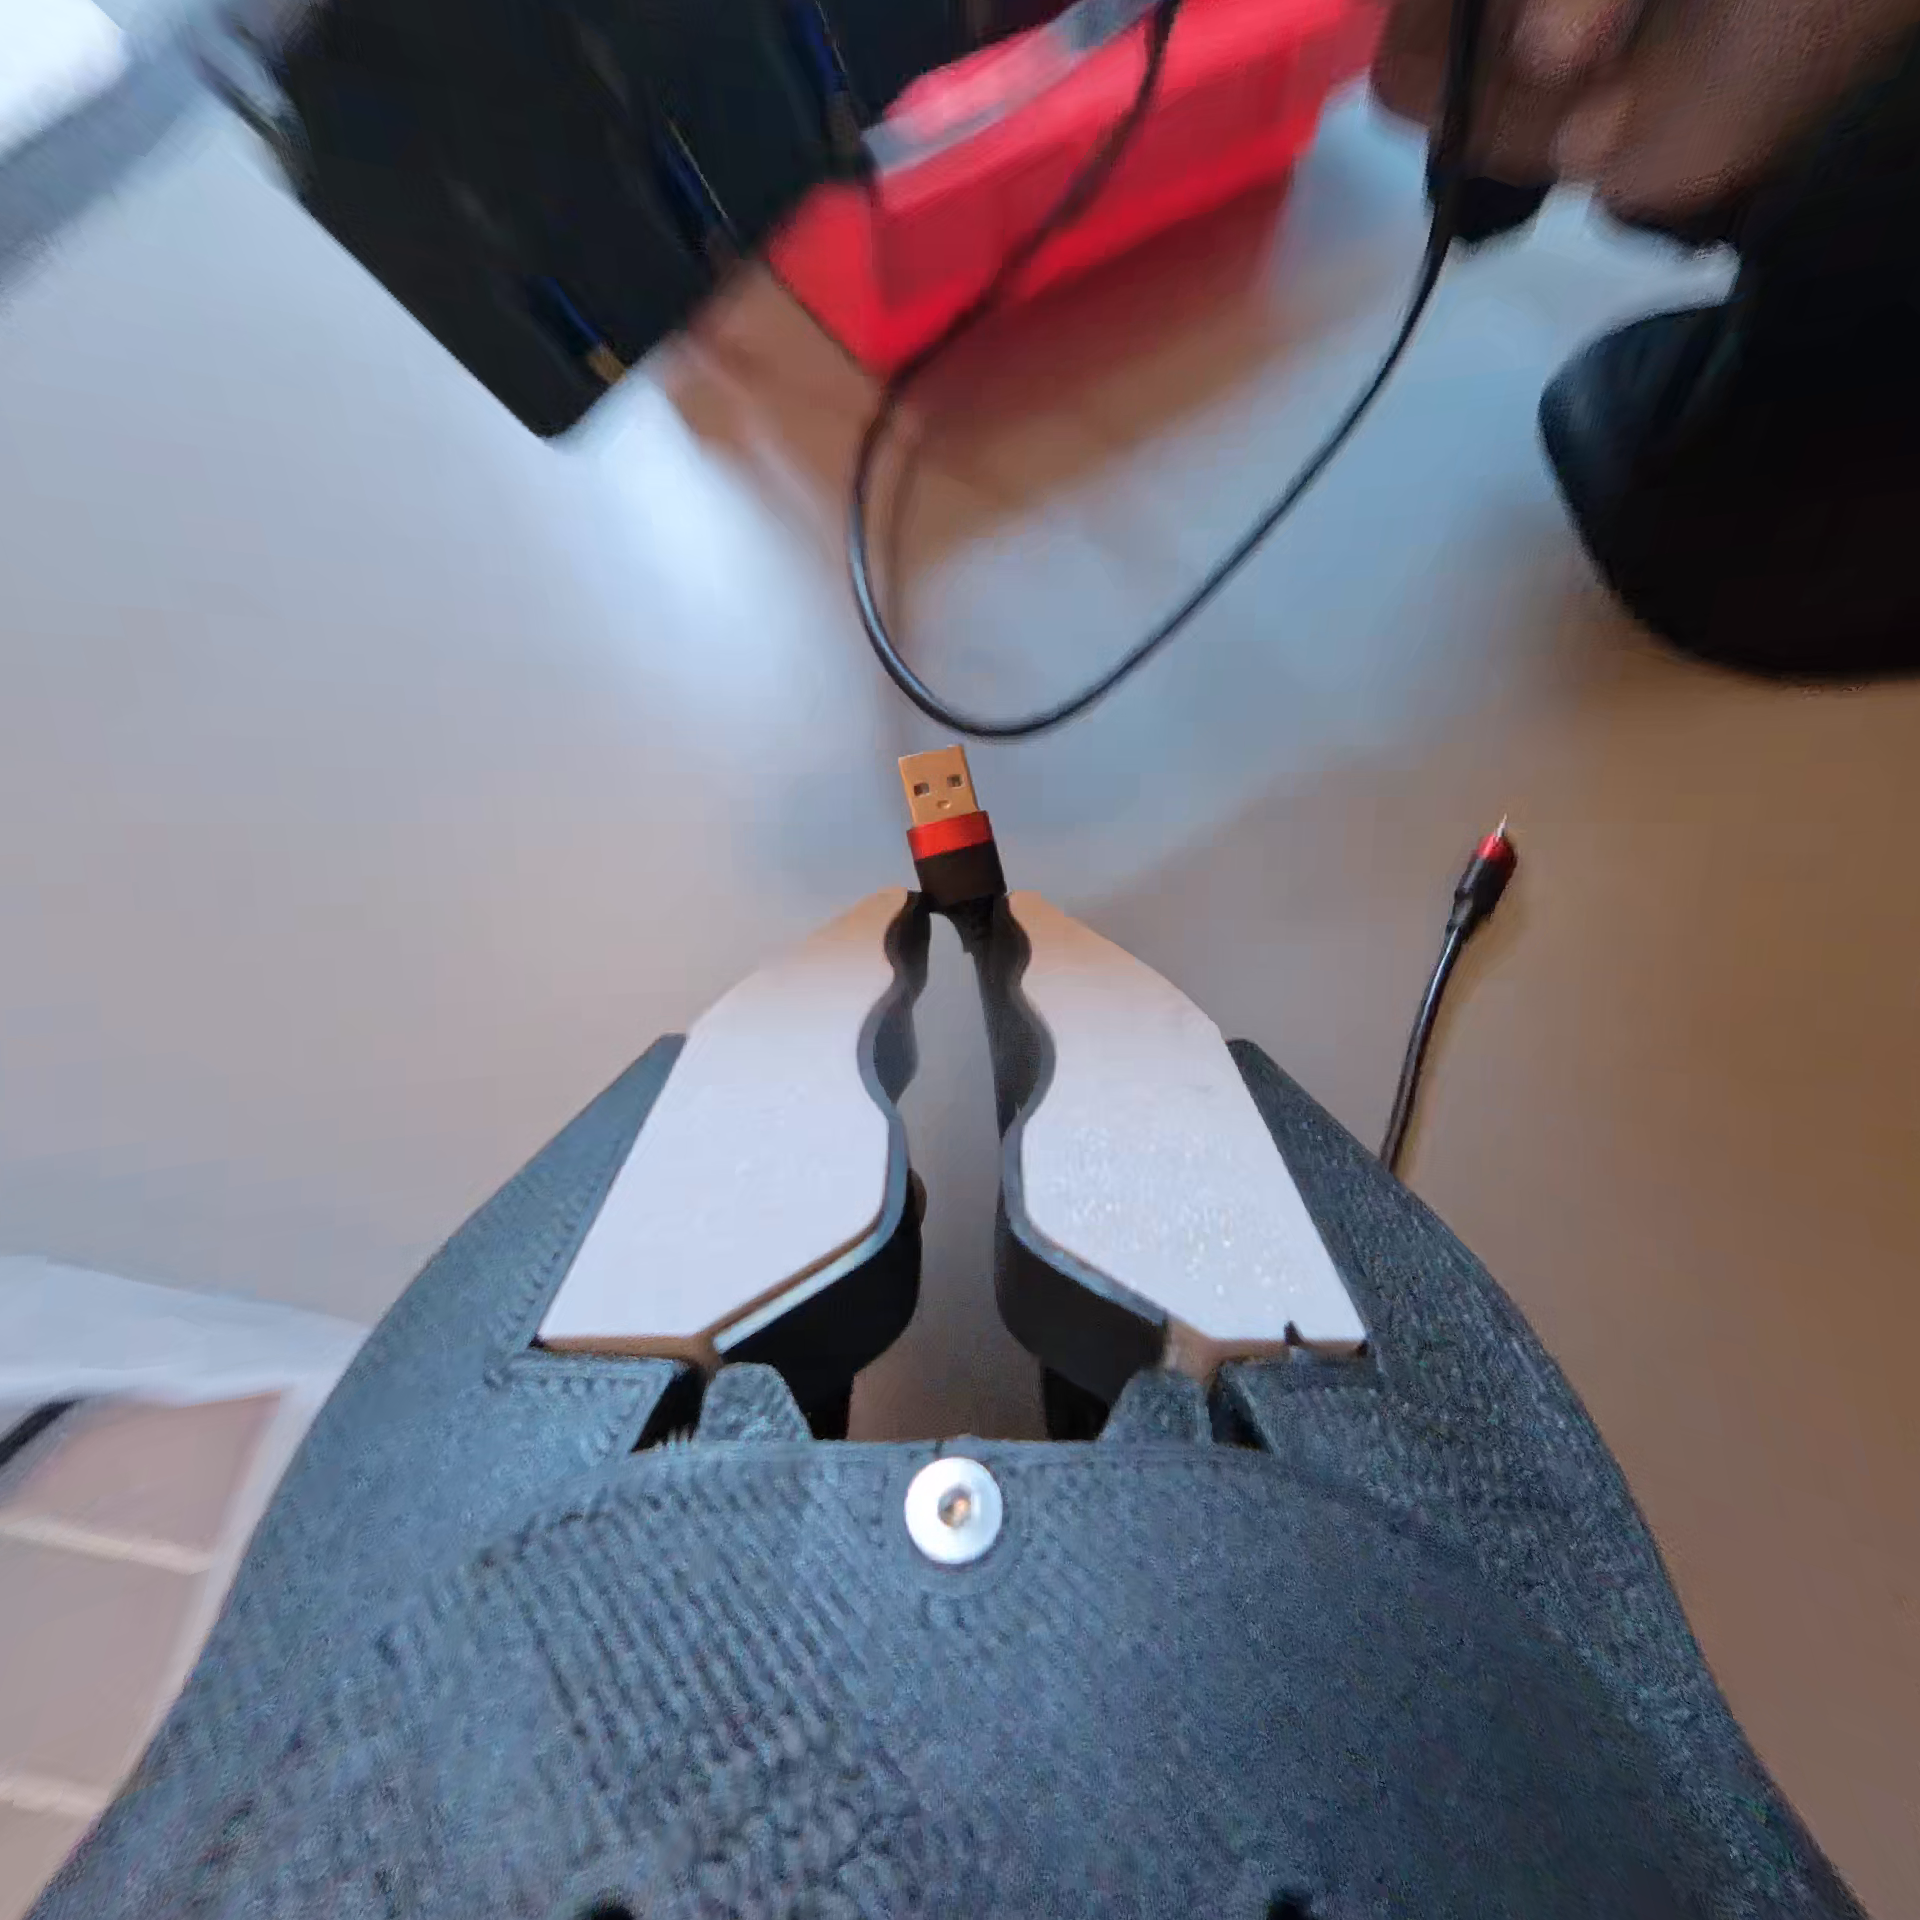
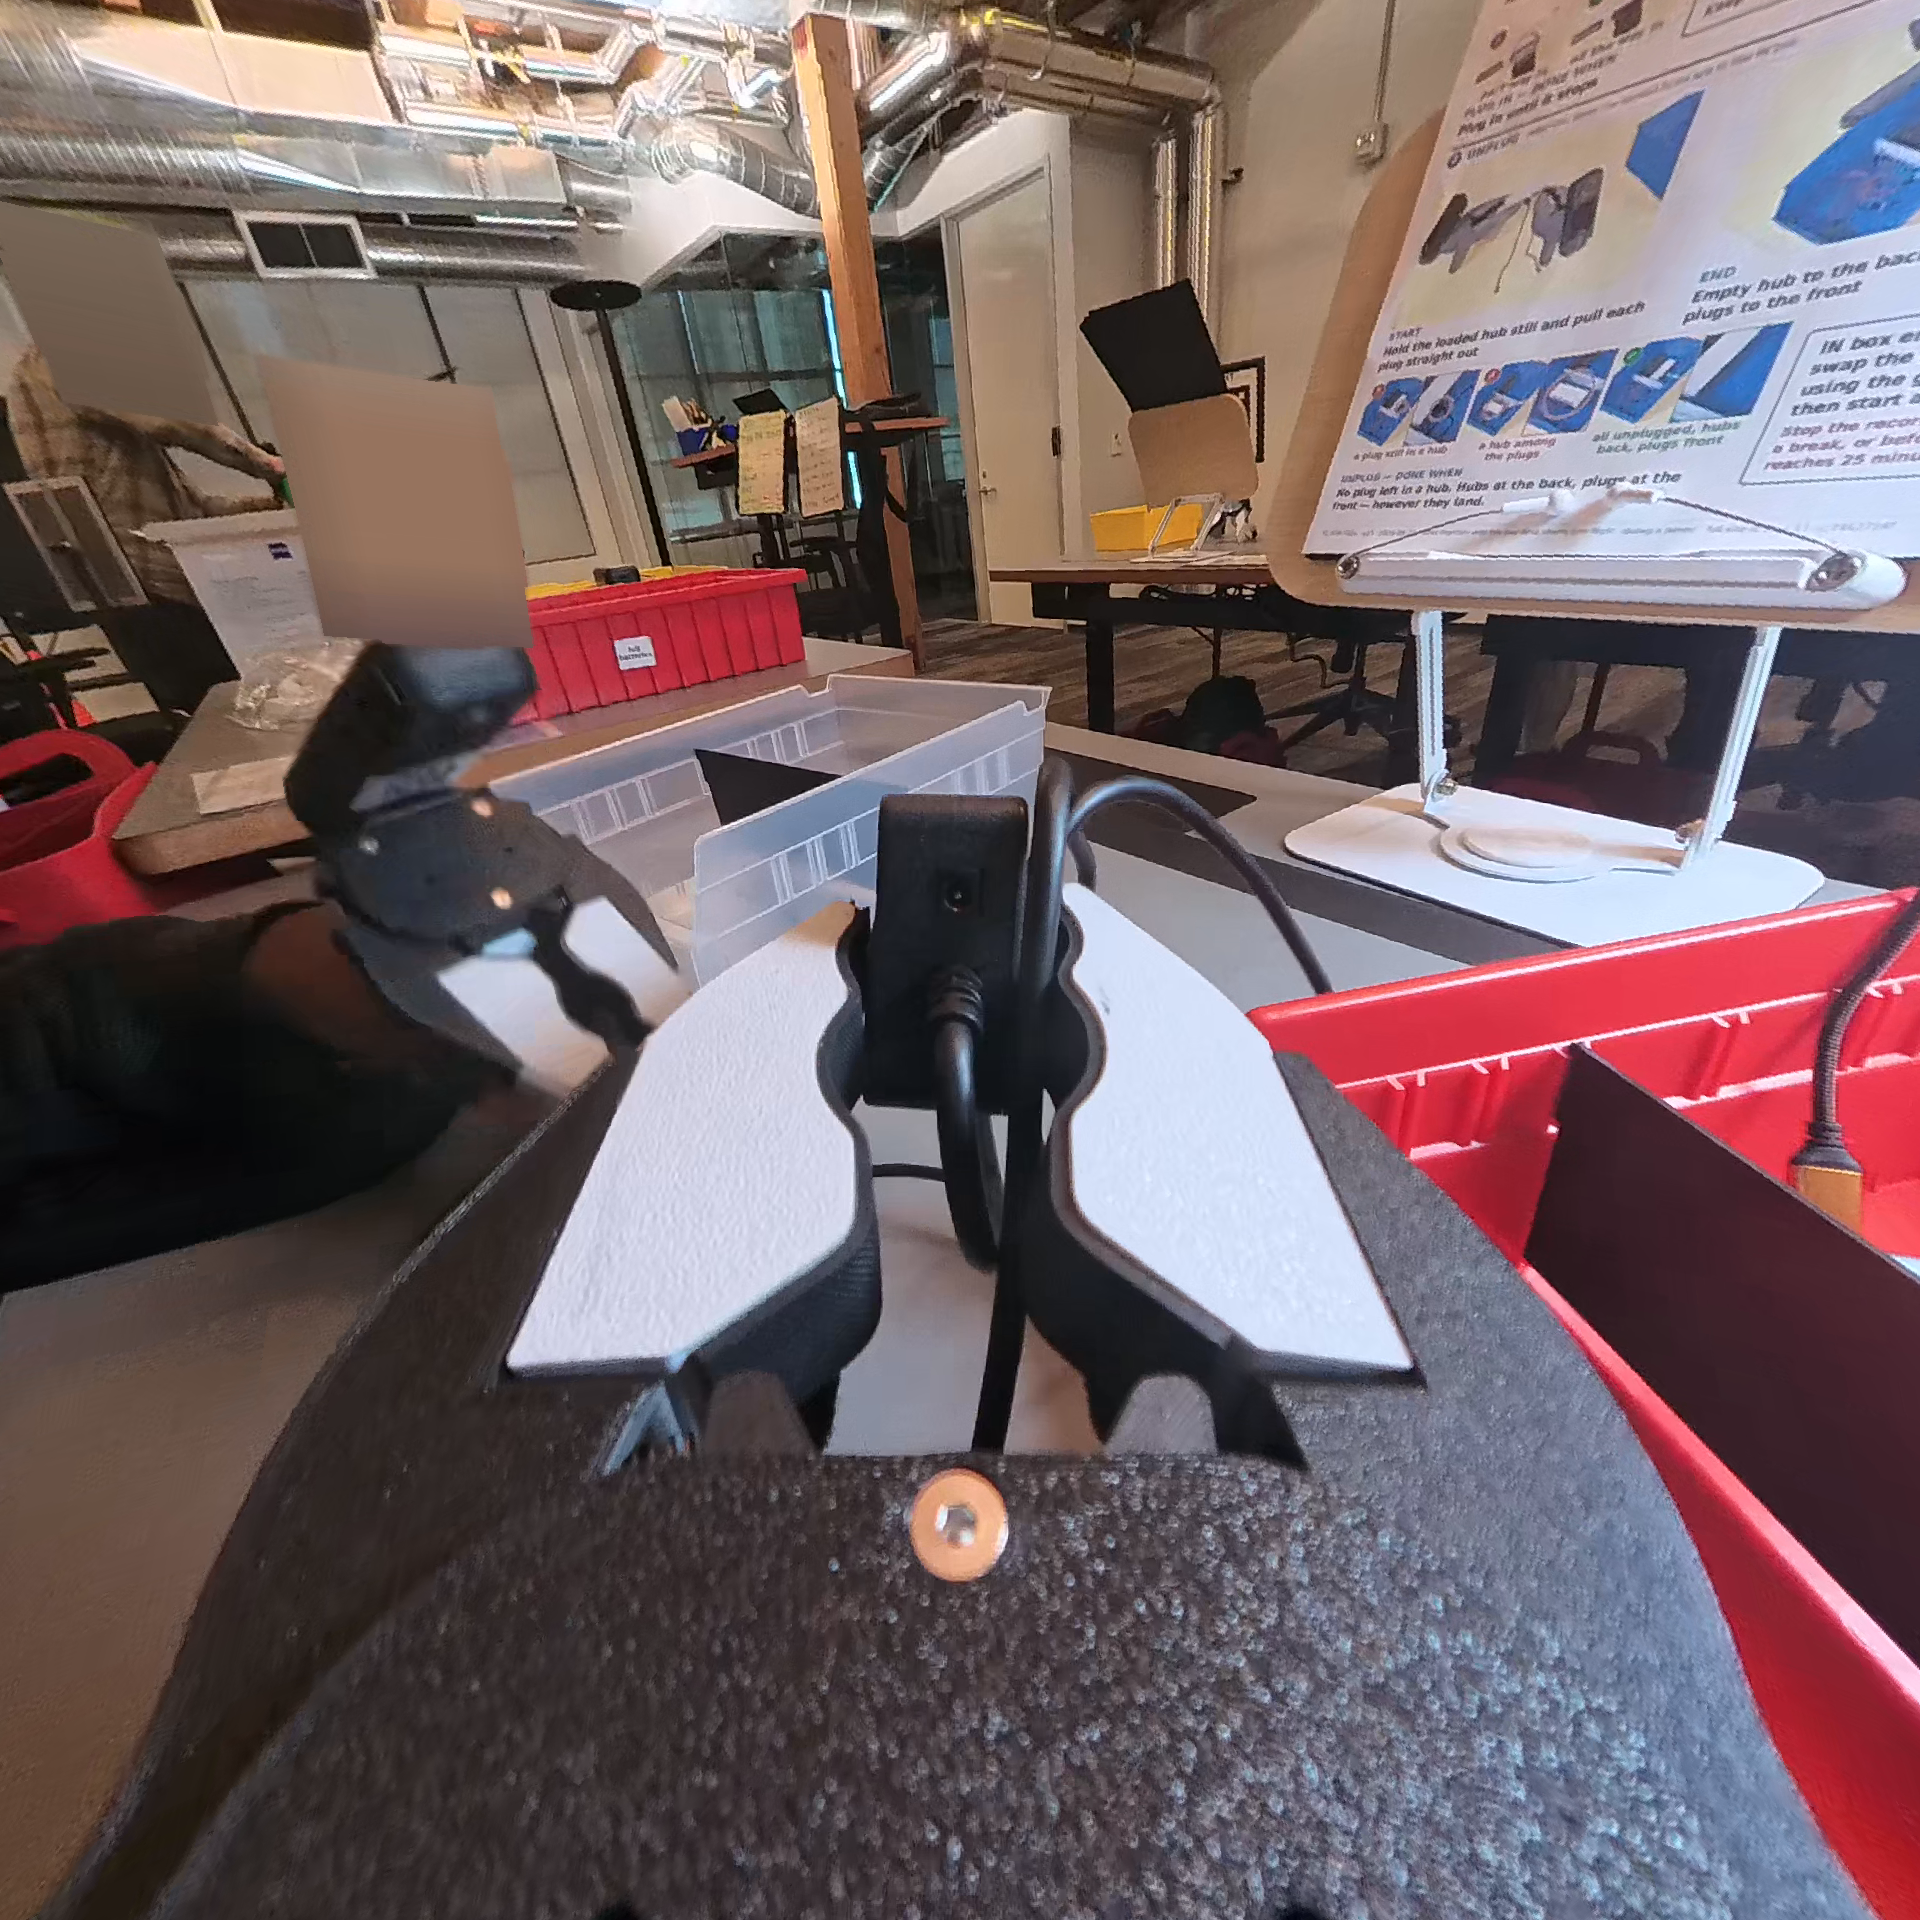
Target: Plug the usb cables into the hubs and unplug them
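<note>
left wrist view: left gripper (image 1: 951,902) clamped on one USB plug (image 1: 948,826), metal tip pointing to 12 o'clock, judged ready for insertion; black hub (image 1: 468,197) blurred at 11 o'clock; second plug (image 1: 1486,868) lies on tabletop (image 1: 312,727) at 3 o'clock | right wrist view: right gripper (image 2: 951,971) clamped on one hub (image 2: 951,914), upright, probably steadied for plugging; red bin (image 2: 1558,1049) at 3 o'clock

I see exposed silver ducts (image 2: 312,135) overhead and a wooden post (image 2: 857,312). Glass partitions (image 2: 727,395) stand behind; my bench (image 1: 312,779) is pale.
</note>
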`<action>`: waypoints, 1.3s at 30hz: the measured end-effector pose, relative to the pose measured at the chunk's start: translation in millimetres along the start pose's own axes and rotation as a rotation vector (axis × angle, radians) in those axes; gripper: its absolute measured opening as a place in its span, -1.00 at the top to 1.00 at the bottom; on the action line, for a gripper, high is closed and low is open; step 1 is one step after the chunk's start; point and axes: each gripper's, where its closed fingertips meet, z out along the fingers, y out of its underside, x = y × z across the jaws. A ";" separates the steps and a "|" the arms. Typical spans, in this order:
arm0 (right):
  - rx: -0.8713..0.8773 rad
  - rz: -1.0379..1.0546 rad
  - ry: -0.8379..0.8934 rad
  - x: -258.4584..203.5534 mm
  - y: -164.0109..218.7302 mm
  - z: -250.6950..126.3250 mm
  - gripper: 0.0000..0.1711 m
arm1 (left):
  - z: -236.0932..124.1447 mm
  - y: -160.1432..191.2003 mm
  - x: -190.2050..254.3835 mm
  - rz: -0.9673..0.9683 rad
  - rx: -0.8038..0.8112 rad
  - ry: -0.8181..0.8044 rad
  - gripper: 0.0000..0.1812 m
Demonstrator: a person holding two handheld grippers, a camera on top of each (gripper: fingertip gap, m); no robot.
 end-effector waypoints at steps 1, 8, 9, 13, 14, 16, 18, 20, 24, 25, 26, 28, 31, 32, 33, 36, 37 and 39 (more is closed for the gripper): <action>0.000 -0.009 0.000 -0.1 0.0 0.1 0.65 | -11.3 -11.0 -4.3 0.026 0.056 -0.036 0.87; -0.005 -0.095 -0.020 -11.9 4.6 5.0 0.65 | -61.4 -67.8 0.2 0.358 0.338 -0.286 0.87; -0.003 -0.101 -0.023 -13.9 4.2 5.2 0.65 | -62.1 -69.6 1.4 0.384 0.346 -0.304 0.87; 0.010 -0.113 -0.034 -19.1 2.3 5.6 0.65 | -61.2 -71.4 3.3 0.465 0.356 -0.379 0.87; 0.012 -0.115 -0.037 -19.8 2.1 5.8 0.66 | -60.0 -70.6 3.5 0.487 0.347 -0.395 0.87; 0.013 -0.120 -0.037 -20.5 2.3 6.2 0.66 | -58.3 -69.8 3.1 0.535 0.326 -0.445 0.87; 0.012 -0.125 -0.034 -21.1 2.8 6.7 0.66 | -54.6 -68.6 1.0 0.588 0.277 -0.503 0.87; 0.010 -0.120 -0.023 -20.7 3.0 7.7 0.66 | -49.3 -68.4 -0.6 0.637 0.219 -0.552 0.87; -0.004 -0.080 0.013 -17.9 6.0 11.7 0.65 | -31.9 -69.8 -7.8 0.726 0.056 -0.659 0.87; -0.008 -0.064 0.023 -17.2 7.5 13.0 0.66 | -25.4 -69.4 -9.3 0.742 0.008 -0.675 0.87; -0.012 -0.048 0.034 -16.2 9.4 14.5 0.65 | -19.4 -71.1 -9.4 0.767 -0.020 -0.693 0.87; -0.021 -0.022 0.058 -14.2 13.3 17.2 0.66 | -7.4 -70.6 -10.7 0.786 -0.099 -0.718 0.87; -0.035 -0.022 0.083 -13.3 17.6 19.5 0.66 | 3.7 -68.5 -14.9 0.757 -0.184 -0.734 0.87; -0.042 -0.029 0.090 -13.6 18.7 20.2 0.66 | 5.4 -68.7 -16.7 0.752 -0.198 -0.740 0.87; -0.052 -0.042 0.095 -14.2 20.2 21.1 0.66 | 6.3 -70.1 -16.9 0.752 -0.197 -0.742 0.87; -0.066 -0.090 0.102 -17.4 22.5 23.4 0.66 | 7.3 -68.1 -19.2 0.733 -0.235 -0.743 0.87; -0.069 -0.096 0.100 -18.2 22.8 23.9 0.66 | 7.4 -67.3 -20.3 0.728 -0.240 -0.745 0.87; -0.074 -0.106 0.095 -19.9 23.6 24.4 0.66 | 8.0 -64.9 -21.2 0.709 -0.248 -0.740 0.87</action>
